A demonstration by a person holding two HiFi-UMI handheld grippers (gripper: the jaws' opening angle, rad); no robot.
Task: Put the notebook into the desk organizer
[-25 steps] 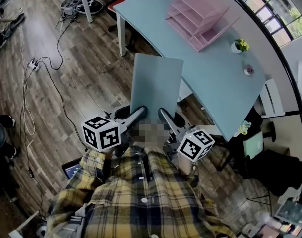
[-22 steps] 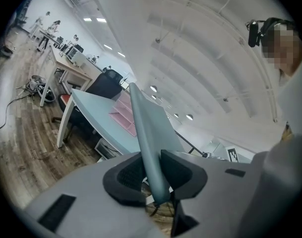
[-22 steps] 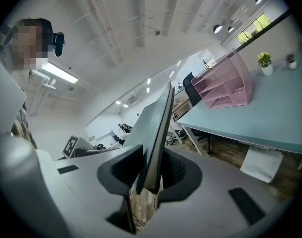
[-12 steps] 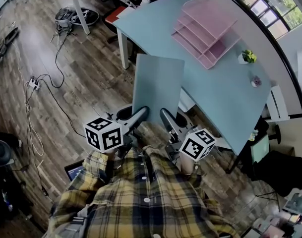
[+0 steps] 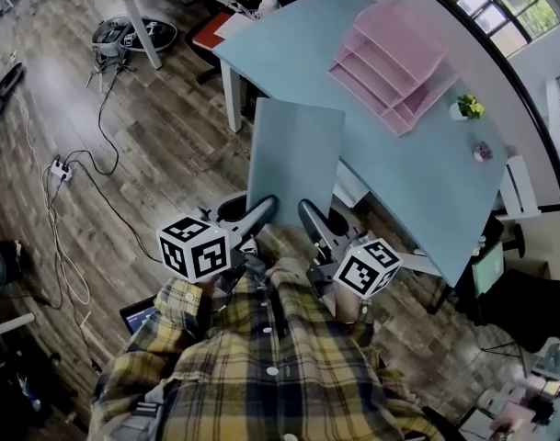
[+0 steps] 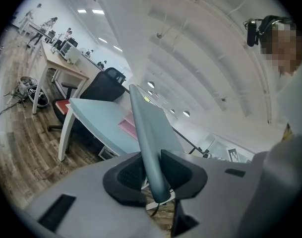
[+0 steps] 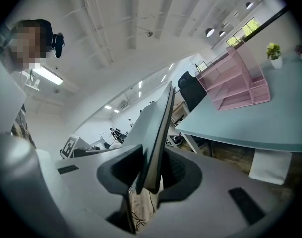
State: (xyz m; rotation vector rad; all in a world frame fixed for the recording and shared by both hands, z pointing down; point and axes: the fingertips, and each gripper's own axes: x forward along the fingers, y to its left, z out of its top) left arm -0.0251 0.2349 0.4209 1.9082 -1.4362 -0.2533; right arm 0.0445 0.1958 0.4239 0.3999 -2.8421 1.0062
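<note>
A thin grey-blue notebook [image 5: 293, 159] is held upright in the air in front of the person, short of the light blue desk [image 5: 417, 168]. My left gripper [image 5: 268, 204] is shut on its lower left edge and my right gripper [image 5: 307, 209] is shut on its lower right edge. The left gripper view shows the notebook [image 6: 148, 133] edge-on, clamped between the dark pads. In the right gripper view the notebook [image 7: 158, 133] is likewise pinched between the pads. The pink tiered desk organizer [image 5: 390, 62] stands on the far part of the desk, also seen as the pink organizer [image 7: 235, 81].
A small potted plant [image 5: 468, 108] and a small pink object [image 5: 483, 152] sit on the desk right of the organizer. Cables and a power strip [image 5: 59, 168] lie on the wooden floor at left. A chair [image 5: 211, 30] and a white-legged table [image 5: 142, 12] stand beyond the desk's left end.
The view has shifted: desk and organizer sit a little further right and lower in the picture than a second ago. Both grippers keep the same hold on the notebook.
</note>
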